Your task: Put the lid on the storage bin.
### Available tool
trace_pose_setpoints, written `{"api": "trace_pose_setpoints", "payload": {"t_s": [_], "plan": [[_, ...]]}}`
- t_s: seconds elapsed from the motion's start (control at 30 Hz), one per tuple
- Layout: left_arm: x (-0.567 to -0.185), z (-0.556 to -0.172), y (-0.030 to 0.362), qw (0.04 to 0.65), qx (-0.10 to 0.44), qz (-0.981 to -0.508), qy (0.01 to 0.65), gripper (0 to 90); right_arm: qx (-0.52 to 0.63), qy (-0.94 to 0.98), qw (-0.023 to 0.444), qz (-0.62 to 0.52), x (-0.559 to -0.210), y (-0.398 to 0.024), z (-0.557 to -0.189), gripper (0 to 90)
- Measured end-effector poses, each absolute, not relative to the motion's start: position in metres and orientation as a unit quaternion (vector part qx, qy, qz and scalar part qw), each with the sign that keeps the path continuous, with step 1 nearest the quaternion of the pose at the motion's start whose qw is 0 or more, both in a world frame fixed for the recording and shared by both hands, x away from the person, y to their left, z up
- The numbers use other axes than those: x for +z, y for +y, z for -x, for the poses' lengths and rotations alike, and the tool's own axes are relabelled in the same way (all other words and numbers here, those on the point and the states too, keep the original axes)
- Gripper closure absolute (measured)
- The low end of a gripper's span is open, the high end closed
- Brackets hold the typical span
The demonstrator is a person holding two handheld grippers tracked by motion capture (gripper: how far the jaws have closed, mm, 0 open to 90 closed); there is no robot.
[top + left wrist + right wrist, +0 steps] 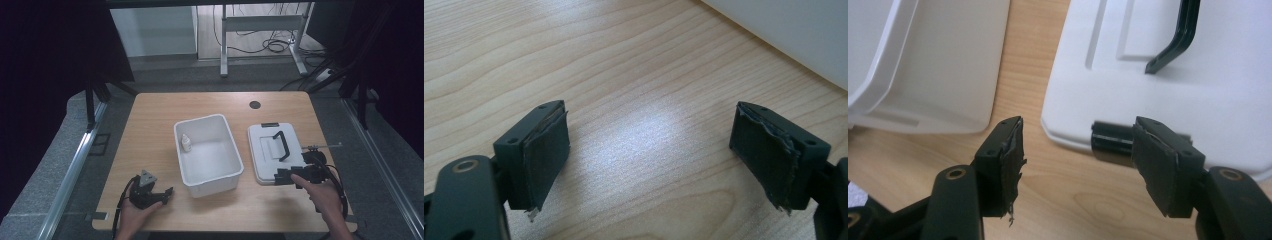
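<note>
A white plastic bin [200, 122] stands mid-table with a small white bottle [185, 143] upright inside it near its left wall. To its right lies a flat white lid [267, 160] with a black handle [281, 145]. My right gripper [286, 177] hovers at the lid's near edge. In the right gripper view its jaws [1080, 150] are open, and the lid [1228, 90] corner and a black clip [1110, 140] lie beyond and between them, with the bin [933, 65] to the left. My left gripper [165, 196] rests at the front left, open [649, 150] over bare wood.
The wooden table [150, 125] has a round dark hole [255, 105] at the back. A thin metal rod [322, 146] lies right of the lid. The bin's wall [794, 30] is close to the left gripper. A desk frame and cables stand on the floor behind.
</note>
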State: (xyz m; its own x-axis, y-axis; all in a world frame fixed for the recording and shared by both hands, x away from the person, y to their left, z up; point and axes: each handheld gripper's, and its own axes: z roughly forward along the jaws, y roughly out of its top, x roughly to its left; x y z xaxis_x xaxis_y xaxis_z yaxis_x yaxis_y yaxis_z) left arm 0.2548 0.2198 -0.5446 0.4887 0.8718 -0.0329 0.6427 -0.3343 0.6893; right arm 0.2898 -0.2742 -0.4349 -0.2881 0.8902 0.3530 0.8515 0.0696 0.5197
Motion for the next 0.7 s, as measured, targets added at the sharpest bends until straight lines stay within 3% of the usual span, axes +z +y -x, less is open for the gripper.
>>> {"api": "trace_pose_setpoints", "payload": {"t_s": [0.7], "plan": [[-0.545, -0.254, 0.220, 0.328, 0.175, -0.797, 0.477, 16.0, 0.292, 0.726, 0.011, -0.622, -0.415, -0.275, -0.339, 44.5]]}}
